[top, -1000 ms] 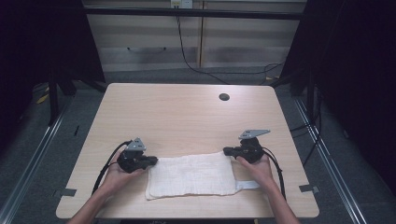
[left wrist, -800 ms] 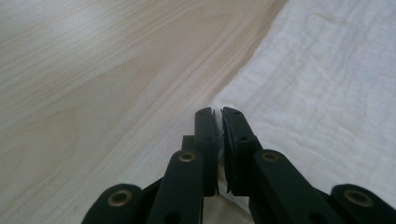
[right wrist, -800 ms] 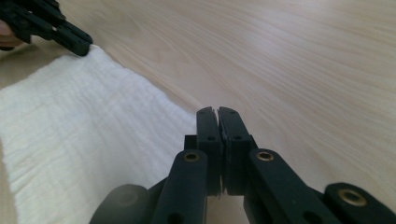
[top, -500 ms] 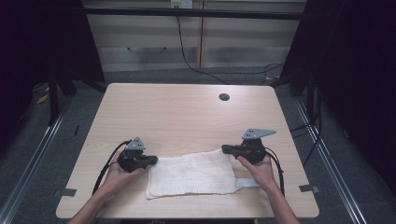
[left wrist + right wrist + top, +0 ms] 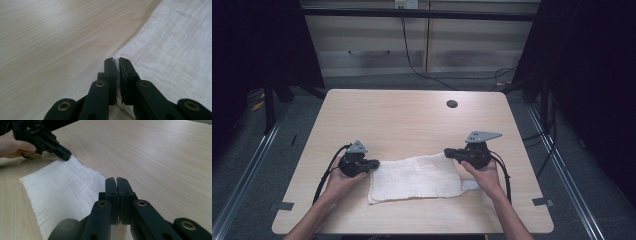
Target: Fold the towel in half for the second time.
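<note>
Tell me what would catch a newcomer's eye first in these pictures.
A white cloth lies flat near the front edge of the pale wooden table, with a black claw at each far corner. The left claw is shut on the cloth's edge, and the right claw looks shut at the opposite corner. A small dark round hole sits toward the table's far side.

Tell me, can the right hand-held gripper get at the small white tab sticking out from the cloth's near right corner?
Probably yes. The tab lies flat on bare table beside the person's right hand, uncovered. The right hand-held gripper points away over the cloth, so it must turn back.
</note>
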Demonstrator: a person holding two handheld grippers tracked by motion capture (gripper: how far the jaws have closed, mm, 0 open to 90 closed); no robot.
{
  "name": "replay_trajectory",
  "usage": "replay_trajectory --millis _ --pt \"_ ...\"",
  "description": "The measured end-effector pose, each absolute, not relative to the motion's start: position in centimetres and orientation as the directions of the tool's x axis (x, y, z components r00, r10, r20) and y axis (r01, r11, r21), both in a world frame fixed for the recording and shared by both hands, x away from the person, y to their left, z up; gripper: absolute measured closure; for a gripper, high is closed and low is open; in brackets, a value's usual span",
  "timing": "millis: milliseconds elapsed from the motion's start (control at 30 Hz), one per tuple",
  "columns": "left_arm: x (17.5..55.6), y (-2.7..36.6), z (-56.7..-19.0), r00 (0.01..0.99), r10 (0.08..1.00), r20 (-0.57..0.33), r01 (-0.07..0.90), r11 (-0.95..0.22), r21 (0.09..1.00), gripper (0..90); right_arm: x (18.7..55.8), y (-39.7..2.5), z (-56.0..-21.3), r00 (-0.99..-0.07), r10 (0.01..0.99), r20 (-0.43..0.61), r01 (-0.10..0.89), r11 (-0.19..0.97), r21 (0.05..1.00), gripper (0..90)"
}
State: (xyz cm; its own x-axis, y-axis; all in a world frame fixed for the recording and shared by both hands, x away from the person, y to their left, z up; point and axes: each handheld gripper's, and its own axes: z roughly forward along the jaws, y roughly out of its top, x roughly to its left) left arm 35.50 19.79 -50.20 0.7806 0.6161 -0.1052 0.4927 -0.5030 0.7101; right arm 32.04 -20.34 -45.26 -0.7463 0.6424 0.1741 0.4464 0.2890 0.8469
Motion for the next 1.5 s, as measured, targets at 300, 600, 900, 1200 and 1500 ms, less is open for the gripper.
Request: replay_trajectory --millis 300,600,900,1200,1500 --pt "35.0 19.3 -50.0 0.766 0.639 -0.06 0.486 -0.516 0.706 85.3 30.2 -20.1 -45.2 -0.766 0.621 0.166 0.434 0.309 0.846 88.3" --pt "34.9 19.3 -50.1 0.764 0.643 -0.055 0.482 -0.512 0.711 85.3 28.8 -18.9 -45.3 -0.788 0.598 0.15 0.422 0.346 0.838 88.3" --pt "34.8 19.3 -50.1 0.761 0.647 -0.047 0.477 -0.51 0.716 85.4 26.6 -18.1 -45.5 -0.806 0.574 0.143 0.417 0.381 0.825 88.3" --pt "34.6 19.2 -50.1 0.757 0.652 -0.033 0.474 -0.515 0.714 85.4 24.5 -17.5 -47.0 -0.828 0.537 0.163 0.44 0.441 0.782 88.3" --pt "34.8 19.2 -50.2 0.755 0.655 -0.046 0.48 -0.503 0.719 85.4 24.1 -16.6 -48.8 -0.846 0.499 0.189 0.465 0.516 0.719 88.3"
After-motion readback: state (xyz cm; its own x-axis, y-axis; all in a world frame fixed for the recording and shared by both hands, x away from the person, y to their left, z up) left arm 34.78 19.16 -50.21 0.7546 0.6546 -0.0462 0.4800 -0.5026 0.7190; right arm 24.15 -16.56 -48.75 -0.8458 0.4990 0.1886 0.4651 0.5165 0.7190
